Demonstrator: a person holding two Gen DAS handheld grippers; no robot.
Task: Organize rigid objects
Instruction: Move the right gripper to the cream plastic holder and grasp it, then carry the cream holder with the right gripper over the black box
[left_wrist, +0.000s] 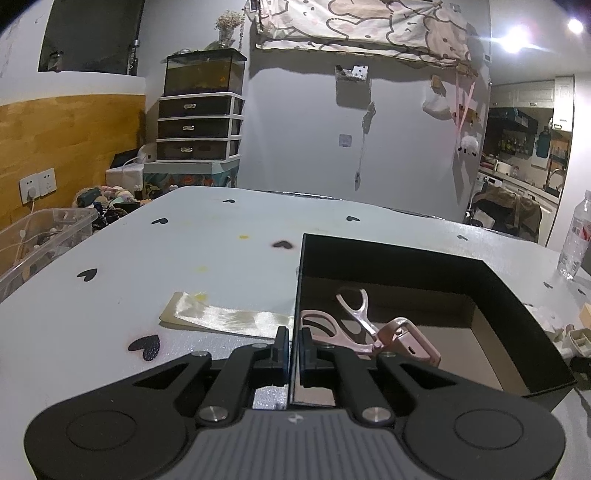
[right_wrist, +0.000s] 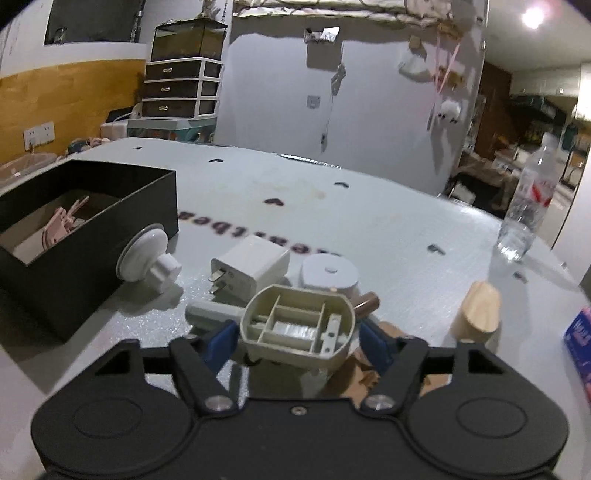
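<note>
A black open box (left_wrist: 406, 258) stands on the white table and holds pink scissors (left_wrist: 325, 328), a pale curler-like tool (left_wrist: 356, 302) and a pink clip-like piece (left_wrist: 410, 341). My left gripper (left_wrist: 294, 345) is shut on the box's near-left wall. In the right wrist view the same box (right_wrist: 92, 266) is at the left. My right gripper (right_wrist: 297, 339) has its blue pads (right_wrist: 221, 341) against both sides of a beige plastic shell with compartments (right_wrist: 295, 325). Just beyond it lie a white charger (right_wrist: 251, 269), a white round disc (right_wrist: 328, 275) and a white suction knob (right_wrist: 144, 254).
A wooden block (right_wrist: 478, 310) stands to the right of the shell, a blue packet (right_wrist: 580, 339) lies at the right edge, and a water bottle (right_wrist: 528, 206) stands far right. A shiny tape strip (left_wrist: 229, 317) lies left of the box. A clear bin (left_wrist: 37, 236) sits off the table's left side.
</note>
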